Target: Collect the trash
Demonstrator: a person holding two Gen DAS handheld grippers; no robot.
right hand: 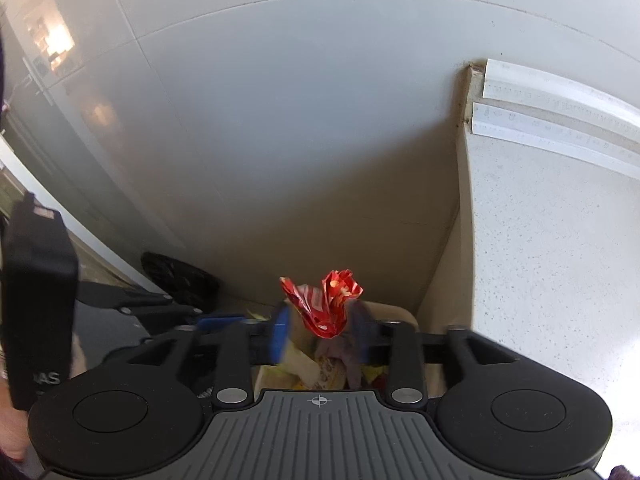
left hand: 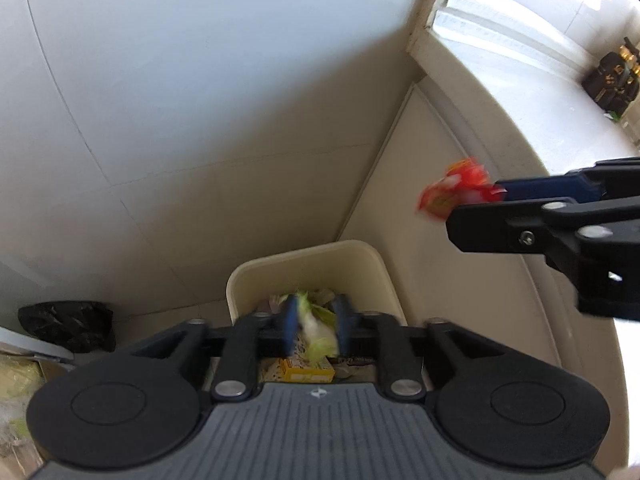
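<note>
Over the cream bin (left hand: 360, 258) in a tiled corner beside a speckled white surface (right hand: 552, 240), the left tool (left hand: 316, 326) stands narrowly parted around a pale green wrapper (left hand: 316, 320) lying along its fingers, while the right tool (right hand: 320, 330), wider, has an upright crumpled red wrapper (right hand: 324, 304) between its pads.

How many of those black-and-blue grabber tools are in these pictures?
2. The left gripper hangs over the cream bin with a green-white wrapper between its fingers; the right gripper, beside it, has a red wrapper between its fingers.
</note>
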